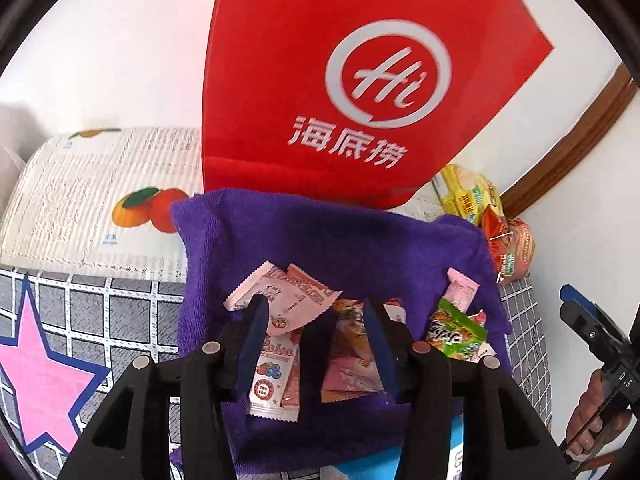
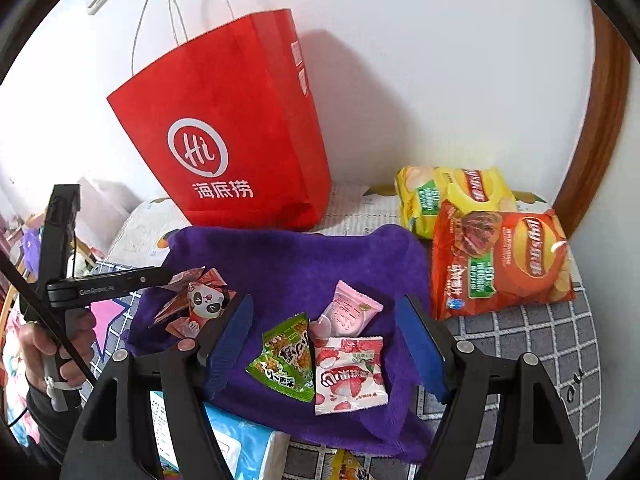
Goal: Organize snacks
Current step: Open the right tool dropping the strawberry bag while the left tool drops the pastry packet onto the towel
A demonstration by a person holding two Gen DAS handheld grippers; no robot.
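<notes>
Small snacks are being sorted on the purple cloth (image 2: 304,264); both the left gripper (image 1: 316,344) and the right gripper (image 2: 328,344) are held apart, seemingly empty; next, the green packet (image 2: 286,354) must be straddled squarely.

One red paper bag (image 2: 224,128) stands in the upper left of the right wrist view. Two chip bags lie at the right: one yellow (image 2: 452,196), one orange (image 2: 500,264). One purple towel (image 2: 288,264) fills the centre. On it, three small packets lie apart: one pink (image 2: 352,308), one green (image 2: 286,354), one white-and-red (image 2: 348,376). The pile of pink wrappers (image 2: 192,304) at the left I cannot count.
</notes>
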